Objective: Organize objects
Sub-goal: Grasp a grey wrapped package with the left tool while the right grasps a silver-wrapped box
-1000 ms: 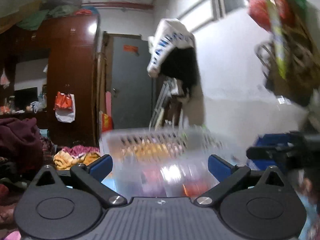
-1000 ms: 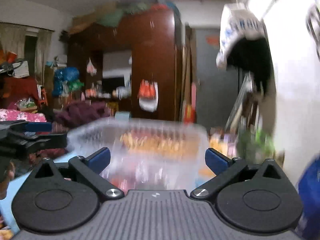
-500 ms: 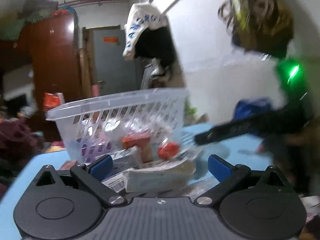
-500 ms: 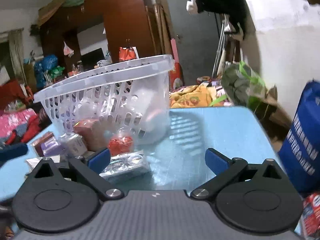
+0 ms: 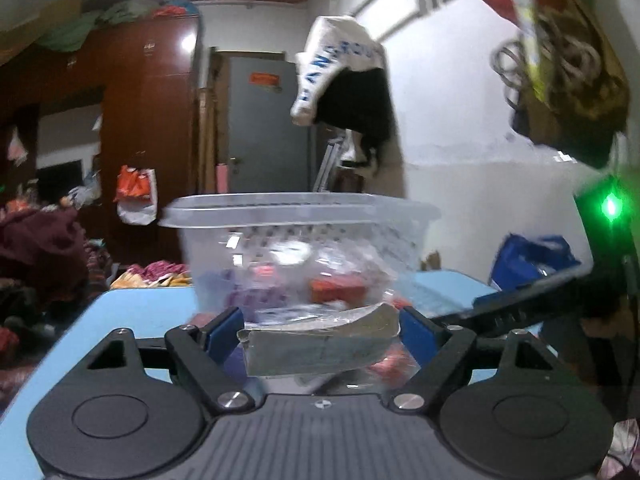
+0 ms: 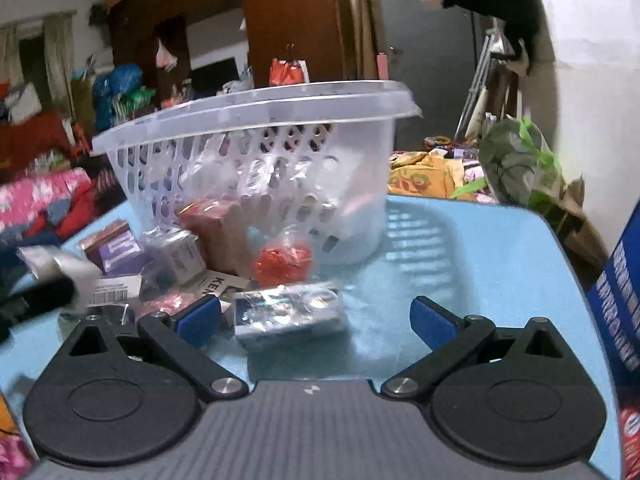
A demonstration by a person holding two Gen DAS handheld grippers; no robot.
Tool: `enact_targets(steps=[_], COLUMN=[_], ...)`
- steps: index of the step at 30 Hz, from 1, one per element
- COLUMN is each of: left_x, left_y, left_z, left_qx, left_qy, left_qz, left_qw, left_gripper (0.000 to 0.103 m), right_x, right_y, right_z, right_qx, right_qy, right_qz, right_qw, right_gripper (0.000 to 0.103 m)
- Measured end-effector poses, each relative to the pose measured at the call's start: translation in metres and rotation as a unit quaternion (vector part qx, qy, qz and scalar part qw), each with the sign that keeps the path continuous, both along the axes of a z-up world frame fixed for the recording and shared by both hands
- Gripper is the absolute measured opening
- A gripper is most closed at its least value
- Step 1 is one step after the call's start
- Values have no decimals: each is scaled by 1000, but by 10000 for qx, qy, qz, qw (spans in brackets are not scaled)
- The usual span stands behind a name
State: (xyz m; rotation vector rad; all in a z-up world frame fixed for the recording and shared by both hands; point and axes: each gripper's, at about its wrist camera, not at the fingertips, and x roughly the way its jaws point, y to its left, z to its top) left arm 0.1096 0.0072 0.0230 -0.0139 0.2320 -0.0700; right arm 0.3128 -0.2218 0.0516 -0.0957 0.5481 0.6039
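A clear plastic basket (image 6: 256, 148) stands on the light blue table (image 6: 480, 248), with small packets piled at its near side: a brown box (image 6: 216, 224), a red wrapped piece (image 6: 282, 262), a purple box (image 6: 114, 252) and a shiny foil packet (image 6: 288, 314). My right gripper (image 6: 316, 316) is open, its fingers either side of the foil packet. In the left wrist view the basket (image 5: 300, 240) is straight ahead. My left gripper (image 5: 320, 332) has its jaws against the ends of a grey flat packet (image 5: 320, 344).
A blue bag (image 6: 620, 288) stands at the table's right edge. A green plastic bag (image 6: 516, 164) and piled clothes lie beyond the far edge. The right gripper's arm (image 5: 528, 300) crosses the right of the left wrist view. A wardrobe and door stand behind.
Both grippers dropped from looking across the room to table level by the basket. The left gripper's jaws narrowed onto the grey packet. The right gripper moved up to the foil packet.
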Motion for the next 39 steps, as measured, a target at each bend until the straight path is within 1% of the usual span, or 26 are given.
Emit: enact_targets(steps=[2,5,6,7,8,12,15,18,19,22,24,26,32,35,36,37,38,39], left_x=[-2,-2,-3,-3,-4,-9,-13,-12,-11,-3,-4,-5,-9,-11,-13,-16,-16,-15], left_y=[14,28,31,33,35,39,41,39,38,41,43,41,47,48,49,50,50,48], left_z=[1,-1,-2,-3,-4,-9,-12,-14,-16,-21,-20,-21,-21,-19,-15,-6,3,19], left_qx=[-153,-295,-339,-386,-419,-561,-644,-531,-488,-534,-575,-475,-585,-618,-668,-700,-663,-570], left_qy=[-6,11,17,10,-4,-86,-210,-346,-392,-353,-454,-519,-663,-728,-781,-875,-964,-1067], left_qz=[96,160,171,172,169,150,88,-25,-58,-197,-262,-243,-315,-250,-267,-354,-412,-422], left_qw=[9998,9994,9993,9991,9990,9983,9977,9980,9980,9978,9970,9972,9956,9951,9943,9931,9923,9918], left_gripper=[86,86,86,86,86,86,86,86,86,86,86,86,86,86,86,86,86,86], right_x=[1,5,6,8,9,9,5,1,-1,-7,-14,-18,-26,-35,-42,-50,-54,-54], right_y=[8,18,21,22,20,9,-8,-22,-24,-25,-25,-26,-28,-33,-36,-39,-42,-43], right_z=[1,-3,-6,-8,-9,-5,-1,1,2,3,4,6,9,11,11,13,18,26], right_qx=[-167,-358,-477,-529,-484,-274,233,639,696,762,817,872,1026,1229,1307,1440,1551,1642], right_qy=[-63,-12,9,107,158,55,-101,-273,-323,-541,-722,-869,-1145,-1454,-1700,-2076,-2245,-2275], right_qz=[3,69,54,61,79,-84,-199,-275,-298,-361,-330,-318,-278,-286,-289,-364,-420,-434], right_qw=[9998,9993,9988,9985,9987,9996,9995,9972,9966,9950,9935,9919,9877,9813,9763,9669,9611,9588], right_gripper=[101,92,87,75,71,71,71,71,71,71,71,71,70,70,70,70,70,70])
